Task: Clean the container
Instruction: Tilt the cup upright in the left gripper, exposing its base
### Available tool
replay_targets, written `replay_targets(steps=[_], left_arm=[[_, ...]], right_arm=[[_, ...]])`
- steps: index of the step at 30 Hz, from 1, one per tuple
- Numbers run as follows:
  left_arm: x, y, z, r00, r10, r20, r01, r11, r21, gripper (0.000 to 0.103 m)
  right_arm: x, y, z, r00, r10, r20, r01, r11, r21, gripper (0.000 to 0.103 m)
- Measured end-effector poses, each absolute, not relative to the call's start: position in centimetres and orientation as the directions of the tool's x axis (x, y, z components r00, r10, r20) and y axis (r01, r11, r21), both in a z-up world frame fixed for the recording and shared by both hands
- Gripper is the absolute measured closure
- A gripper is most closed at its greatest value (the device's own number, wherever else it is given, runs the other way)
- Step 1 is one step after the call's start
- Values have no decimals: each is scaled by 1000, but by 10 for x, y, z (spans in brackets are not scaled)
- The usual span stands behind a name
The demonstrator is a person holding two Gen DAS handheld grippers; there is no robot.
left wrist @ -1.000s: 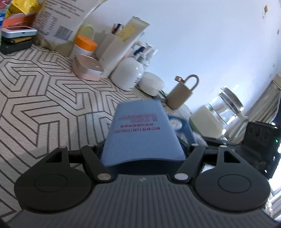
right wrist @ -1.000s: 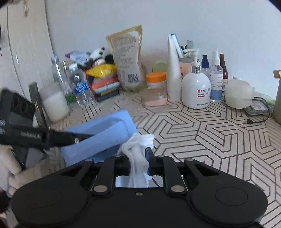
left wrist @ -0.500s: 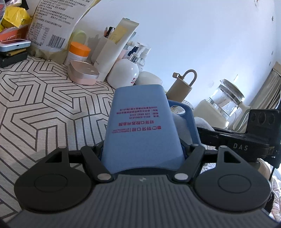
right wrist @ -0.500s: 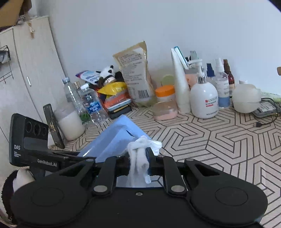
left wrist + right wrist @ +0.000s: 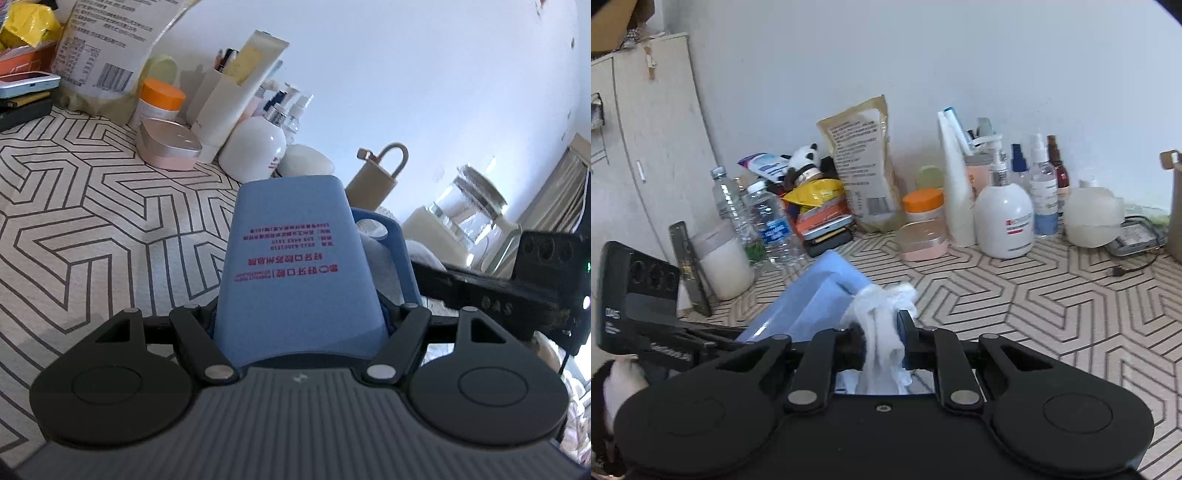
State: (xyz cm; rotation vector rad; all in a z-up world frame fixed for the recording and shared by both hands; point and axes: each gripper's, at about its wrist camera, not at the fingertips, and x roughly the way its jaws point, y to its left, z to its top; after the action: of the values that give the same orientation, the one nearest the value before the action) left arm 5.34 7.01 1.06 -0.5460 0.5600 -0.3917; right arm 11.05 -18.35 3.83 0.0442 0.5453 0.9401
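Note:
My left gripper [image 5: 299,317] is shut on a blue plastic container [image 5: 295,266] with red print and a handle on its right side, held above the patterned table. The container also shows in the right wrist view [image 5: 812,295], tilted, with the left gripper's body at its left. My right gripper [image 5: 882,332] is shut on a crumpled white cloth [image 5: 882,317] that rests against the container's edge. The cloth shows behind the container's handle in the left wrist view [image 5: 376,254].
The table [image 5: 1052,295] has a geometric line pattern. Along the wall stand a white pump bottle [image 5: 1004,218], spray bottles [image 5: 1043,192], an orange-lidded jar [image 5: 923,205], a pink case [image 5: 923,240], a big pouch [image 5: 864,166], water bottles [image 5: 768,221] and a glass kettle [image 5: 469,218].
Both grippers have lifted and tilted a little. The container has stayed in the left gripper and the cloth in the right, the cloth now closer against the container's edge.

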Motion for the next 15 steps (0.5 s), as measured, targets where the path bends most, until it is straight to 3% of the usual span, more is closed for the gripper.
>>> replay_targets(steps=[6, 10, 15], left_arm=[[54, 75, 6, 766, -517, -382, 189, 749, -636, 31], [50, 59, 11, 779, -485, -397, 214, 802, -558, 31], [47, 61, 12, 780, -501, -375, 235, 790, -567, 31]], right_arm=[[106, -179, 39, 446, 793, -415, -778, 573, 258, 88], [110, -182, 37, 512, 740, -437, -735, 640, 224, 88], [111, -186, 40, 553, 717, -424, -716, 669, 198, 88]])
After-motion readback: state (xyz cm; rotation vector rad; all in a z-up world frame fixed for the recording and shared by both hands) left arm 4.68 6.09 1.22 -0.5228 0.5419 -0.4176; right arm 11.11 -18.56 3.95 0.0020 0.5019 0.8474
